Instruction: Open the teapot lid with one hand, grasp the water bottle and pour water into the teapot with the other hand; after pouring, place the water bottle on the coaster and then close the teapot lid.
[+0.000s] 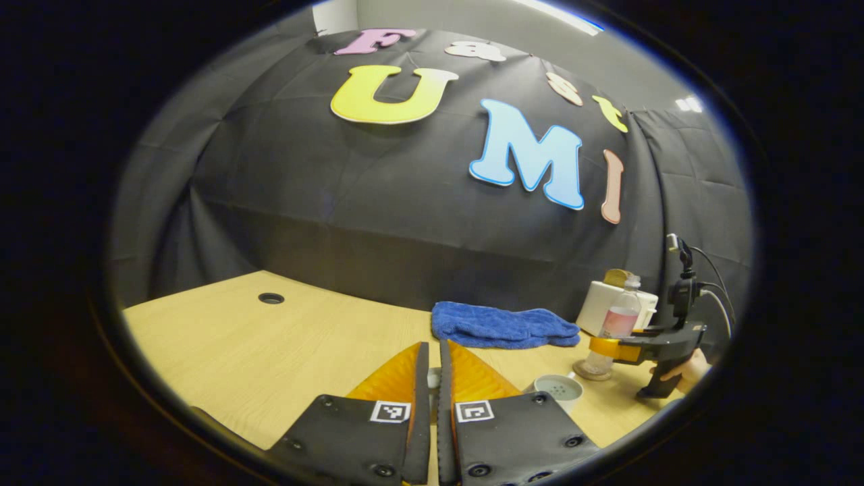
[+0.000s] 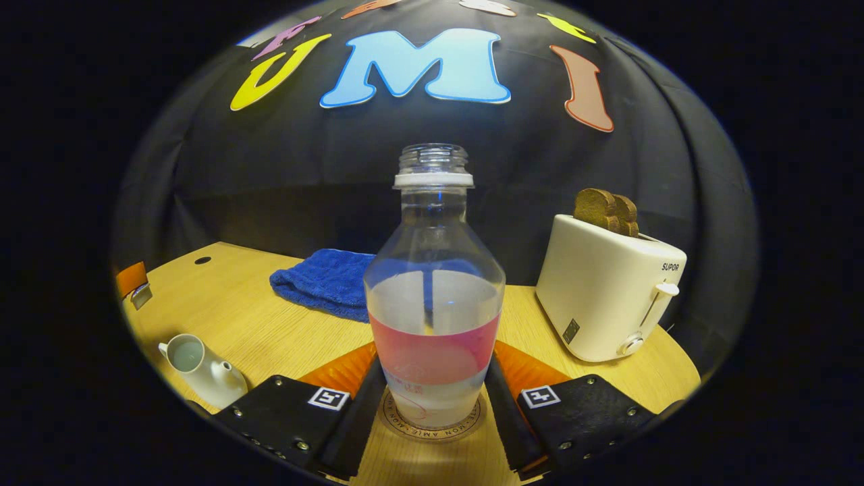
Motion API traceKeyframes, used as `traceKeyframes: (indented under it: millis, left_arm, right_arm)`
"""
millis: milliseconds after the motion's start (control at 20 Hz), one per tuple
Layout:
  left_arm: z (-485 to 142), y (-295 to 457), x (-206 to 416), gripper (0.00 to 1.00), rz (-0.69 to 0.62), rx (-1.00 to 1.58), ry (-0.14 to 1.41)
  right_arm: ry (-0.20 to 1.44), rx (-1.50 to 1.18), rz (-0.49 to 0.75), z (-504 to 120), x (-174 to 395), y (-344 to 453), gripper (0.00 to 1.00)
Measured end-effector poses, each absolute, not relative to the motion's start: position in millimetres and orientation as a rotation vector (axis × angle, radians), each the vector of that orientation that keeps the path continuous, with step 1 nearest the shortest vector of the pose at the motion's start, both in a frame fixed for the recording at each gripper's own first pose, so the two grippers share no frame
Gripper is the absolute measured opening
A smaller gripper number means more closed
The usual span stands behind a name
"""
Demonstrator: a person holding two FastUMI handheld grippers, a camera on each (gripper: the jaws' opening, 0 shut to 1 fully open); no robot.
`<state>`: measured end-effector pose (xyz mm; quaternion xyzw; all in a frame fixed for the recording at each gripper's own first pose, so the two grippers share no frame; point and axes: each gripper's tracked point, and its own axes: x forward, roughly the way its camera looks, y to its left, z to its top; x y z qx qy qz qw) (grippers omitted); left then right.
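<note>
Across the booth floor plan, a pale wooden surface (image 2: pixel 256 324) carries all items, with a round cable hole (image 1: pixel 271 298) toward its far left in the left gripper view. Cream toaster (image 2: pixel 607 290), holding two brown slices of toast (image 2: pixel 605 209), stands at the right rear; a folded blue towel (image 2: pixel 324 283) lies beside it along the back edge. Water bottle (image 2: pixel 433 290), uncapped, upright and partly filled, with a pink label band, stands on the round coaster (image 2: pixel 432 422) at centre front of the right gripper view. Right gripper (image 2: pixel 432 405) brackets the bottle's base, one finger on each side and close against it; whether both press on it cannot be told. In the left gripper view this gripper (image 1: pixel 611 347), and the hand (image 1: pixel 688 371) holding it, appear at the bottle (image 1: pixel 617 324) near the toaster (image 1: pixel 601 304). White teapot (image 2: pixel 202 368), lid off and its open mouth visible, sits well to the left of the bottle. Left gripper (image 1: pixel 433 378) has its fingers nearly together around something small and pale, too hidden to identify, above the surface beside the teapot (image 1: pixel 559 389).
</note>
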<state>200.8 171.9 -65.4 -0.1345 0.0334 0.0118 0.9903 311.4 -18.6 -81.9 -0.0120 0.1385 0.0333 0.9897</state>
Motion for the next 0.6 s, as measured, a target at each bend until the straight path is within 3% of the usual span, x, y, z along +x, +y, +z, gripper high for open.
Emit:
traceKeyframes:
  millis: [150, 300, 600]
  left_arm:
    - [-68.3, 169.1, 201.2, 0.11, 0.019, -0.268, 0.075]
    - [-69.3, 168.8, 201.3, 0.11, 0.020, -0.265, 0.080]
    - [-69.7, 165.4, 201.7, 0.11, 0.014, -0.263, 0.080]
  right_arm:
    - [0.285, -0.013, 0.076, -79.9, 310.1, -17.9, 0.78]
    - [0.289, -0.008, 0.074, -79.8, 308.3, -17.5, 0.97]
    - [0.298, 0.028, 0.091, -75.5, 295.5, -12.5, 0.97]
